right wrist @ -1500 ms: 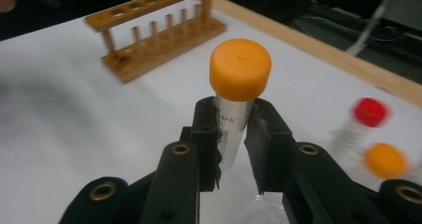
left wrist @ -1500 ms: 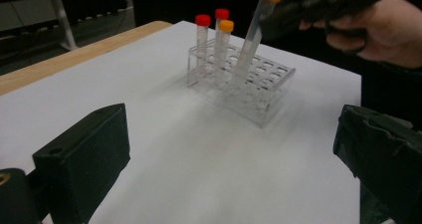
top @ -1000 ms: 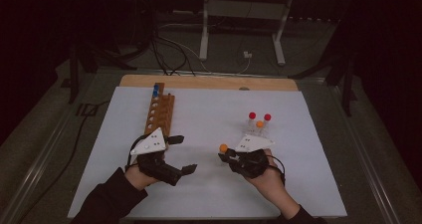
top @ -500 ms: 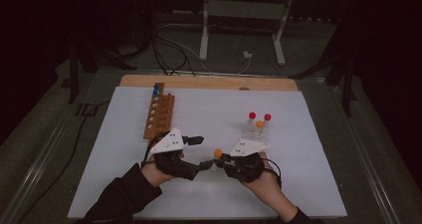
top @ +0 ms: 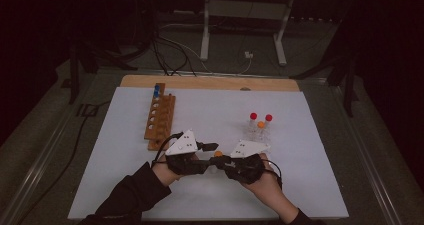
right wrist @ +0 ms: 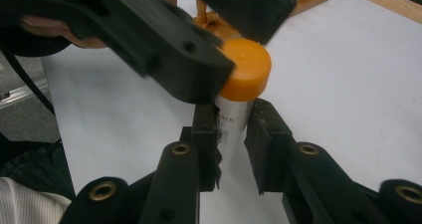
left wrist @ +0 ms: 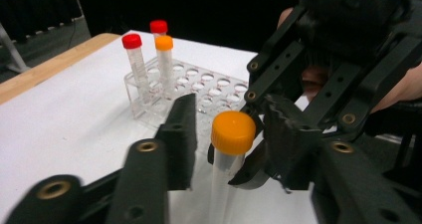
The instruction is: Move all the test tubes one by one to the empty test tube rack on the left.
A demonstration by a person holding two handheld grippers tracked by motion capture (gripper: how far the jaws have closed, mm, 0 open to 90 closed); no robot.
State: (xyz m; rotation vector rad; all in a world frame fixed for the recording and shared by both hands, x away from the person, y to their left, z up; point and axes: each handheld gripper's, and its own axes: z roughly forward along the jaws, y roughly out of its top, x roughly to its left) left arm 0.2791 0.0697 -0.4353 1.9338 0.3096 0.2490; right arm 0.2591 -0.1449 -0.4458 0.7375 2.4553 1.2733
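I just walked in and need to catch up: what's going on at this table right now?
A person works two hand-held grippers over a white mat. The right gripper is clamped on the clear body of an orange-capped tube, held upright. The left gripper has just been closing around the tube's orange cap, which sits between its jaws. Farther back, a clear rack holds three capped tubes, and a wooden rack stands to the left.

The room is dark, with light falling mainly on the white tabletop [top: 310,150], whose far edge shows a bare wooden strip [top: 210,82]. At twelve o'clock beyond it stands a white metal stand [top: 245,25] on grey floor [top: 45,150]. Black cables [top: 165,50] trail at eleven o'clock, and dark stand legs [top: 345,75] rise at two o'clock.
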